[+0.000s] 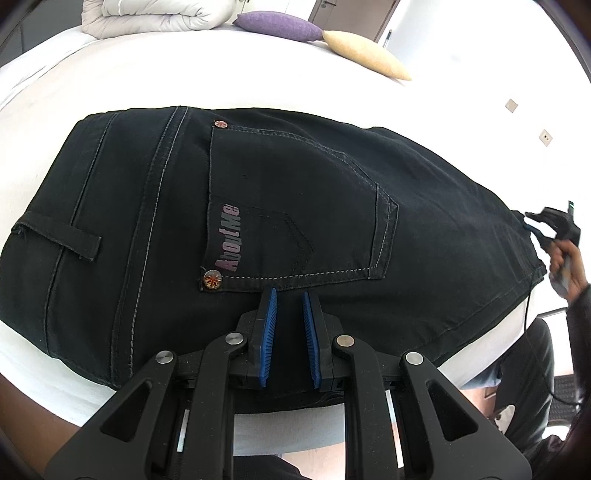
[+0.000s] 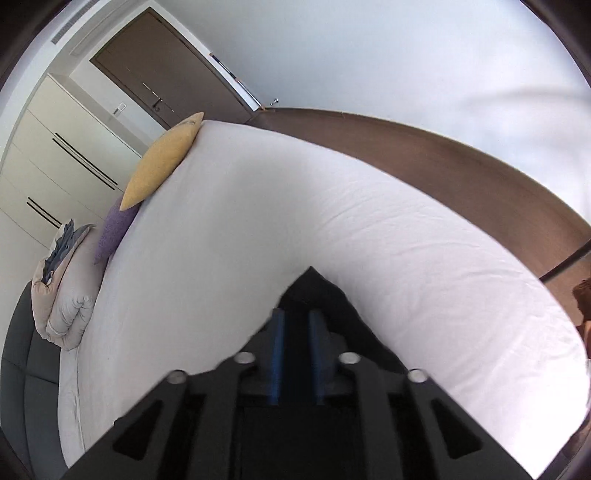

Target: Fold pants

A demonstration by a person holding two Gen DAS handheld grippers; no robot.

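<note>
Black pants [image 1: 295, 184] lie folded flat on the white bed [image 1: 110, 74], back pocket with an "AboutMe" label facing up. My left gripper [image 1: 289, 295] sits at their near edge just below the pocket. Its blue pads are close together with dark cloth between them, so it looks shut on the fabric. A hand holds my right gripper [image 1: 535, 227] at the pants' right end. In the blurred right wrist view, the right gripper [image 2: 297, 317] has its pads apart over a corner of the pants [image 2: 314, 291], not pressing on it.
A purple cushion [image 1: 277, 24], a yellow cushion [image 1: 365, 53] and a folded duvet [image 1: 155, 14] lie along the far side of the bed. A person's legs [image 1: 528, 369] stand at the right edge. A wardrobe [image 2: 55, 158] and a door [image 2: 166, 74] stand beyond.
</note>
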